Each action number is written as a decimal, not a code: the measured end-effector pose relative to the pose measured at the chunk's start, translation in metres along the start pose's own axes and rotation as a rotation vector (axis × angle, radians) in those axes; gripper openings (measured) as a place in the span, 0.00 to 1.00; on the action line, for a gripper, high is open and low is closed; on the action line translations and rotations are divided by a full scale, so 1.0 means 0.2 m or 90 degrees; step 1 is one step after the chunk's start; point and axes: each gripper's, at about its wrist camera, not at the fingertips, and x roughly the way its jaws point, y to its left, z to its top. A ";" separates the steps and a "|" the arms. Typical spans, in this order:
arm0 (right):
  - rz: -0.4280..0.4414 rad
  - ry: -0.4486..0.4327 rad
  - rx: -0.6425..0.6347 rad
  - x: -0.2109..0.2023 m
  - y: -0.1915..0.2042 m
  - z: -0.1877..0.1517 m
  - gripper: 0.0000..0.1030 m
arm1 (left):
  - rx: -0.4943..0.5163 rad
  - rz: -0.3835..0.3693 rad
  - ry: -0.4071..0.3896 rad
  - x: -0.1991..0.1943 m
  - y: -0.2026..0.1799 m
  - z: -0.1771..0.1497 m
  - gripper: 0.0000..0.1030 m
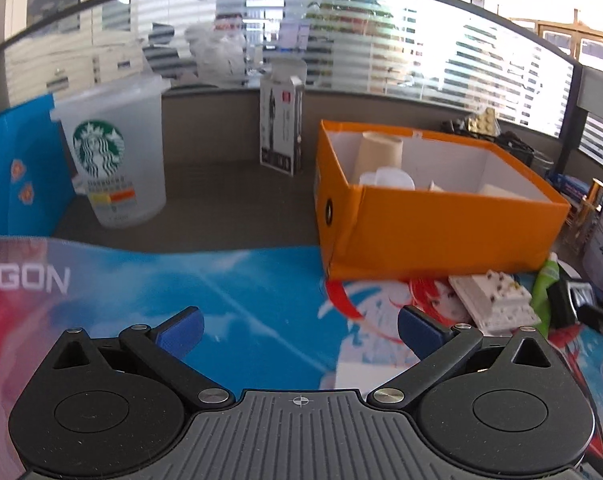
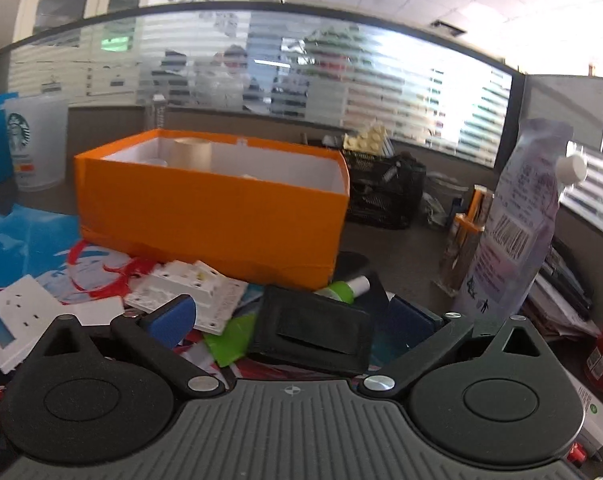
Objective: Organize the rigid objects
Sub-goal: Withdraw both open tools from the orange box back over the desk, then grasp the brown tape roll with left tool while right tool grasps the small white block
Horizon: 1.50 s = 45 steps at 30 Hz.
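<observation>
Clutter for sorting lies near me on the mat (image 1: 237,280), just in front of the orange box (image 1: 441,232): a white socket block (image 2: 189,292), a white switch plate (image 2: 17,320), a green tube (image 2: 341,290) and a black wallet (image 2: 313,328). In my right view the wallet covers most of the tube, so only its pale cap and a green strip show; a green scrap beside it I cannot name. In my left view the block (image 1: 493,300) and tube (image 1: 545,280) sit at the far right edge, and the dark things past them are cut off and too blurred to tell.

Inside the box I make out a tan cup (image 1: 381,152) and some white pieces, but the near wall hides their lower parts. Far left stands a frosted tumbler (image 1: 113,156), with a small upright carton (image 1: 281,128) behind the box. To the right a pouch (image 2: 517,216) stands with a white cap. Figures behind the striped glass are only smears.

My left gripper (image 1: 299,332) has its jaws spread wide over bare mat, with nothing between the blue pads and nothing touched. My right gripper (image 2: 293,320) is just as wide apart; the wallet lies in the gap, but neither pad presses it, and I cannot tell if the right pad brushes its edge.
</observation>
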 end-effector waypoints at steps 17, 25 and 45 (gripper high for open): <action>0.069 0.124 0.156 0.29 -0.20 -0.09 1.00 | 0.025 -0.024 0.047 0.01 -0.02 -0.17 1.00; 0.055 0.034 0.061 0.10 -0.05 -0.02 0.99 | 0.044 -0.029 0.041 -0.09 -0.03 -0.26 1.00; 0.307 0.077 -0.120 0.20 0.46 -0.03 0.78 | 0.037 0.001 0.057 -0.03 -0.04 -0.42 1.00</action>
